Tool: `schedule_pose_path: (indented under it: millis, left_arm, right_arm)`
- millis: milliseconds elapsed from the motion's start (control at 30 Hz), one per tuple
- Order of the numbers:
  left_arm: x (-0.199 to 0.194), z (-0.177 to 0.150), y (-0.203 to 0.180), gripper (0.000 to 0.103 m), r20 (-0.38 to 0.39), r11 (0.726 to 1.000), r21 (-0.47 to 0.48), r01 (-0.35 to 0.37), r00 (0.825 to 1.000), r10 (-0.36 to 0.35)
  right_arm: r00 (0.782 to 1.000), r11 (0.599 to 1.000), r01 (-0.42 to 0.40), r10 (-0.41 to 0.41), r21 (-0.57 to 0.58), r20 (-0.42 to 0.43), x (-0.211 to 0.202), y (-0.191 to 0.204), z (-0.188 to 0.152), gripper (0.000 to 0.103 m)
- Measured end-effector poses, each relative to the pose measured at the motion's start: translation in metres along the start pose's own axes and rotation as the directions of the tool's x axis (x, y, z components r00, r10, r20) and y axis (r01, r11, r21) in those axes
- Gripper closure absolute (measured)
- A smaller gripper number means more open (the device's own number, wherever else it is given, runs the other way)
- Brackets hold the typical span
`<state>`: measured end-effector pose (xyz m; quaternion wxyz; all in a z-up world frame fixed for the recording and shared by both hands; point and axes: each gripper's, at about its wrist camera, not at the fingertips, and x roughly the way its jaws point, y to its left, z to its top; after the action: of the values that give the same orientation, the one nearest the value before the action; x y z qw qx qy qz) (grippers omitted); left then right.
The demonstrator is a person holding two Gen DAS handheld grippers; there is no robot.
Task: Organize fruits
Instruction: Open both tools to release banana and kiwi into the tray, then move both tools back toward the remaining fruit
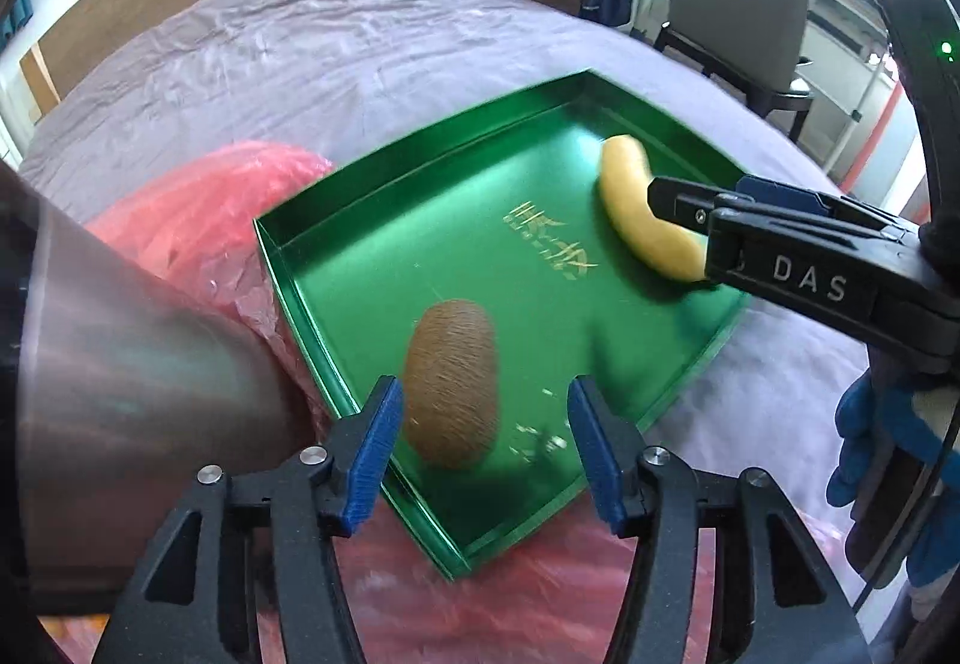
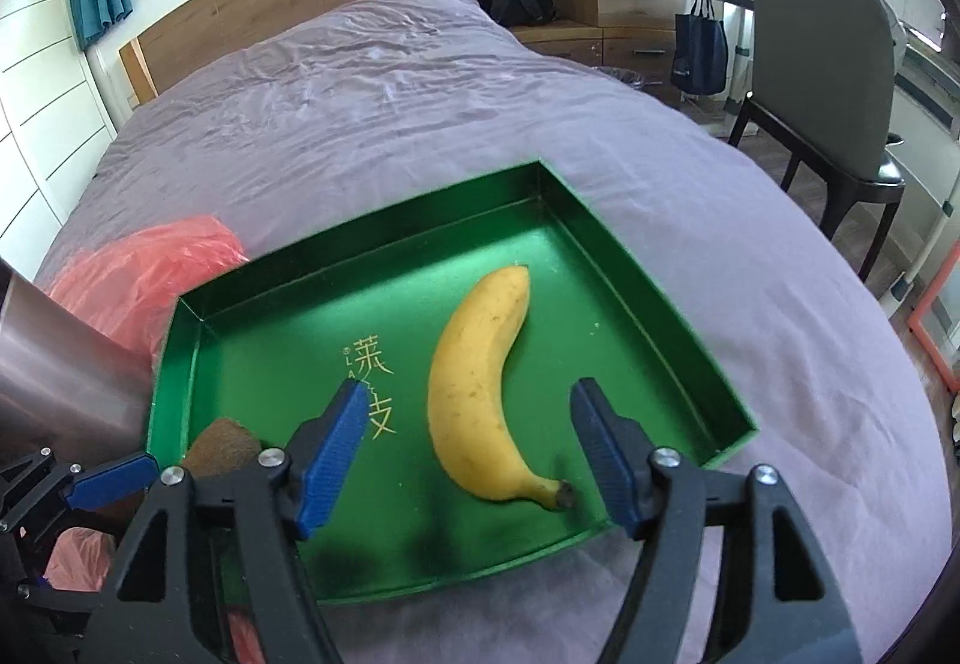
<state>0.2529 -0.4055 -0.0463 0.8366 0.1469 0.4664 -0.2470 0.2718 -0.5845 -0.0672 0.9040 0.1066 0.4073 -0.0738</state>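
Note:
A green tray (image 1: 420,166) (image 2: 654,268) lies on the purple bed. A brown kiwi (image 1: 451,382) lies in its near part, and a yellow banana (image 1: 642,211) (image 2: 477,382) lies in its right part. My left gripper (image 1: 480,448) is open, with the kiwi between its blue pads and close to the left pad. My right gripper (image 2: 471,454) is open above the banana's stem end, holding nothing. It also shows in the left wrist view (image 1: 684,202). The kiwi shows partly in the right wrist view (image 2: 222,445), behind the left gripper's blue pad.
A red plastic bag (image 1: 198,220) (image 2: 144,274) lies left of the tray and under its near edge. A metal cylinder (image 1: 120,364) (image 2: 54,364) stands at the left. A grey chair (image 2: 828,82) stands right of the bed.

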Motion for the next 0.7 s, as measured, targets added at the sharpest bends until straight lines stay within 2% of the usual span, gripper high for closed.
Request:
schedule_pose_path:
  millis: [200,367,433,567,700]
  left_arm:
    - [-0.092,-0.017,-0.018,0.045,0.111,0.998,0.034,0.047,0.993,-0.05]
    - [-0.164,-0.041,-0.01,0.037,0.189,0.998,0.022,0.055,0.98,-0.058]
    - [-0.187,-0.054,-0.001,0.029,0.211,0.999,0.01,0.049,0.976,-0.05]
    - [-0.222,-0.085,0.022,0.028,0.247,1.0,-0.021,0.021,0.969,-0.015]
    - [-0.24,-0.118,0.053,0.028,0.251,0.998,-0.068,-0.012,0.968,0.029]
  right_arm:
    - [0.995,0.999,0.008,-0.011,0.031,0.098,-0.095,-0.001,-0.006,0.0]
    - [0.991,1.0,0.021,-0.021,-0.002,0.131,-0.162,0.021,-0.028,0.0]
    - [0.991,1.0,0.005,-0.004,-0.005,0.134,-0.184,0.033,-0.042,0.0]
    - [0.99,0.999,-0.019,0.022,-0.025,0.141,-0.217,0.061,-0.068,0.0]
    - [0.989,0.997,-0.064,0.071,-0.052,0.133,-0.238,0.097,-0.097,0.0]
